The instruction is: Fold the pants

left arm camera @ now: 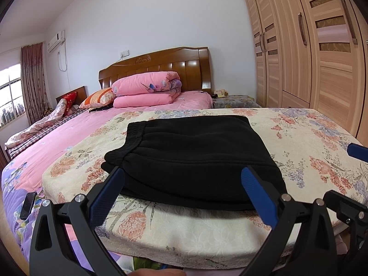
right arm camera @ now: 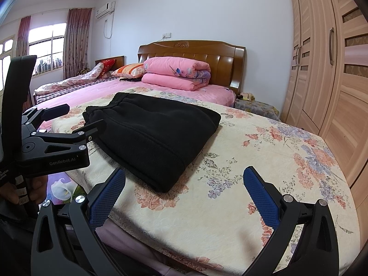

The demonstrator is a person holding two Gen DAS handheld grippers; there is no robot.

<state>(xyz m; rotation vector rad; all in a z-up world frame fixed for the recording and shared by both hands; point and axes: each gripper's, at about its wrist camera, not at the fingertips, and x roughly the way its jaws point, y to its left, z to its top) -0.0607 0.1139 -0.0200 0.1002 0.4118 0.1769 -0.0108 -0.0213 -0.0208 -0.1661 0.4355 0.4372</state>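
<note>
pants [left arm camera: 195, 158]: lying folded near the floral quilt's [left arm camera: 310, 142] front edge
left gripper [left arm camera: 184, 172]: hovering spread wide, empty
right gripper [right arm camera: 184, 177]: gaping, empty, over bare quilt

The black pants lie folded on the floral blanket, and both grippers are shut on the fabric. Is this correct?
Not quite. The pants do lie folded on the floral blanket, but both wrist views show the left gripper and right gripper open, holding nothing.

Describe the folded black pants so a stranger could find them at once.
Start at the big bed with the brown wooden headboard. At its foot lies a cream floral quilt; the folded black fleece pants sit on it. They are the only plain dark bundle there, unlike the folded pink duvet by the headboard.
</note>
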